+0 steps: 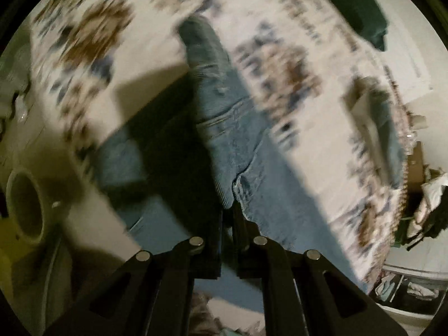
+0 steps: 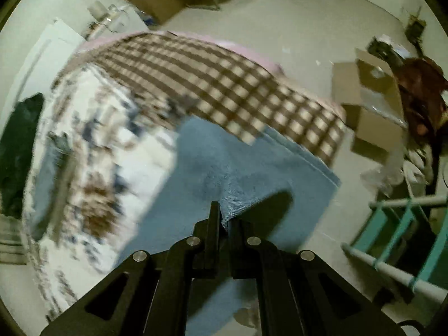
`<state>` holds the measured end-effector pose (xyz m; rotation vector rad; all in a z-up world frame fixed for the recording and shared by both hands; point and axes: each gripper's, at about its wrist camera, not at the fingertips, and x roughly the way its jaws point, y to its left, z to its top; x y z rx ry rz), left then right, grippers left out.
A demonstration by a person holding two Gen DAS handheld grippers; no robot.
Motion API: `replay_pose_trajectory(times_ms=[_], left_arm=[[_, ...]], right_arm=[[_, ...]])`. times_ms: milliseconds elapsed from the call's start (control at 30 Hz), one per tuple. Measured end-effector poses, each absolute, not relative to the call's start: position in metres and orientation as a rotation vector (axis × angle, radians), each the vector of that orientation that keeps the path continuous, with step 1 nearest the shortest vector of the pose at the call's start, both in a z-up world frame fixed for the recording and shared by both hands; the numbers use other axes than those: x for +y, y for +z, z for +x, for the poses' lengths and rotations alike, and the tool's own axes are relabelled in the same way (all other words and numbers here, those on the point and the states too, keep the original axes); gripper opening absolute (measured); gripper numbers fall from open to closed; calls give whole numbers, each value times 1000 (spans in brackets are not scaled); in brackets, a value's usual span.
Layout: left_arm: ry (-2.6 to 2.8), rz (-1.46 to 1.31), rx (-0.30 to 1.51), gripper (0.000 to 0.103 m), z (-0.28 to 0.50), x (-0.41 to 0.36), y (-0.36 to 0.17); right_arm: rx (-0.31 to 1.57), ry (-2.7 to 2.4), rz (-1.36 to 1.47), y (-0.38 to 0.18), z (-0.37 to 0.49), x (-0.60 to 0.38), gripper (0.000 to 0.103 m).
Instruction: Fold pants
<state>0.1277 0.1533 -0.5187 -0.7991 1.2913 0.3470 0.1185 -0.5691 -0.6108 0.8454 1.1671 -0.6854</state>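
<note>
Left wrist view: the left claw [image 1: 228,218] is clamped on an edge of the light blue denim pants [image 1: 224,106], near a seam. From the pinch the pants run straight ahead, their long axis leading away from the claw across the white bedspread with brown and blue floral print [image 1: 92,36], on which they lie. The claw looks down at the bed from above, tilted forward. A dark green garment [image 1: 355,8] lies at the far edge.

Right wrist view: the right claw [image 2: 222,218] pinches a bunched corner of the same pants [image 2: 212,162], lifted, with the cloth spreading forward and to the right toward a brown-and-cream checked blanket [image 2: 224,84]. Both claws hold the pants equally close; the fold probably means carrying the held edges forward along that axis.
</note>
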Motion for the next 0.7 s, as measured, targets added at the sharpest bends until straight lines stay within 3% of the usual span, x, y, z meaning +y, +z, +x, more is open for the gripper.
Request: replay_pose_trajectory(times_ms=[233,433,500,567,700], left_arm=[[424,-783,1421,4,84,147,-576],[442,-730,1468,5,76,136,-588],[458,-707,1483,8,79,132,-586],[479,-671,1494,8,84,125,-576],[497,-633,1448,11,94,108,-545]], right_arm=[[1266,-720,819,-661,75,-575,5],[1350,-698,794,-686,68,-578,5],[1416,-682,823,-700,67,-582,11],[1466,-671,833,-709,63,-589,34],[1432,-653,837,-692,51,-616,53]])
